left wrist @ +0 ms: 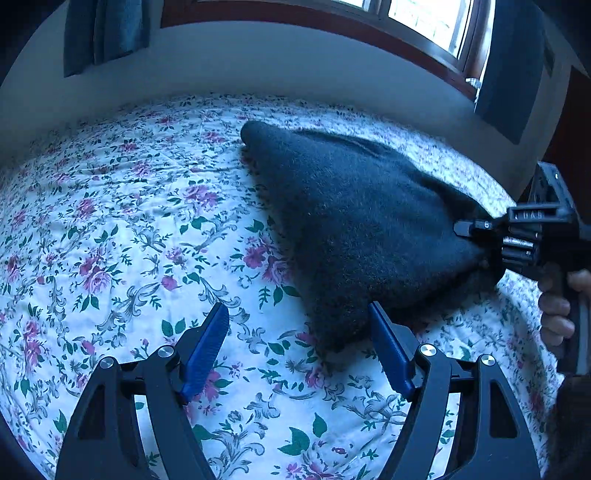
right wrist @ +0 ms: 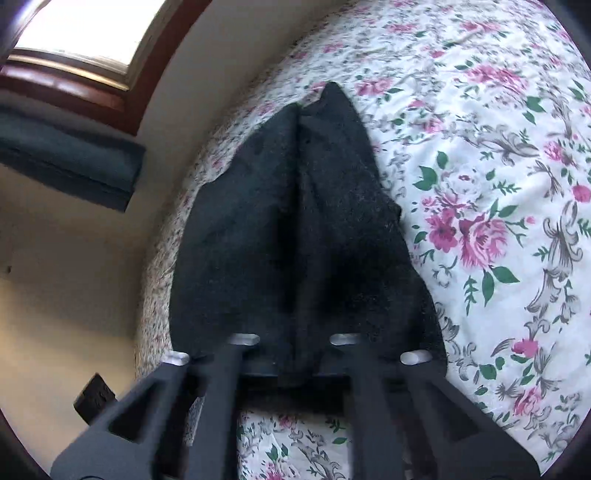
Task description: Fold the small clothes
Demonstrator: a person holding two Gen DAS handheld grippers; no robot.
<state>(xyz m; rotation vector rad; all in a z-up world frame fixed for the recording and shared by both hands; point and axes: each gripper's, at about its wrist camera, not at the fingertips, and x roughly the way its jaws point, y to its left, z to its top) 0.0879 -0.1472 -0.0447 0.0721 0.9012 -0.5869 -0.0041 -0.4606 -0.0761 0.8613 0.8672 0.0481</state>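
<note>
One black cloth [left wrist: 354, 221] on one floral sheet [left wrist: 129, 221]: right tool [left wrist: 476, 240] clamps it, left tool [left wrist: 299, 347] gapes empty.

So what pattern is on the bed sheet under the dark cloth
White bed sheet printed with pink roses and green leaves, clearest in the left wrist view.

Counts: one dark fleece garment [left wrist: 354, 221], sat at about 2 o'clock on the bed in the left wrist view. One floral bedsheet [left wrist: 122, 229] under it. Two grippers: left gripper [left wrist: 299, 343] at 6 o'clock, right gripper [left wrist: 476, 243] at 3 o'clock. One hand [left wrist: 557, 306] was visible, on the right gripper. One window [left wrist: 424, 22] at 1 o'clock.
</note>
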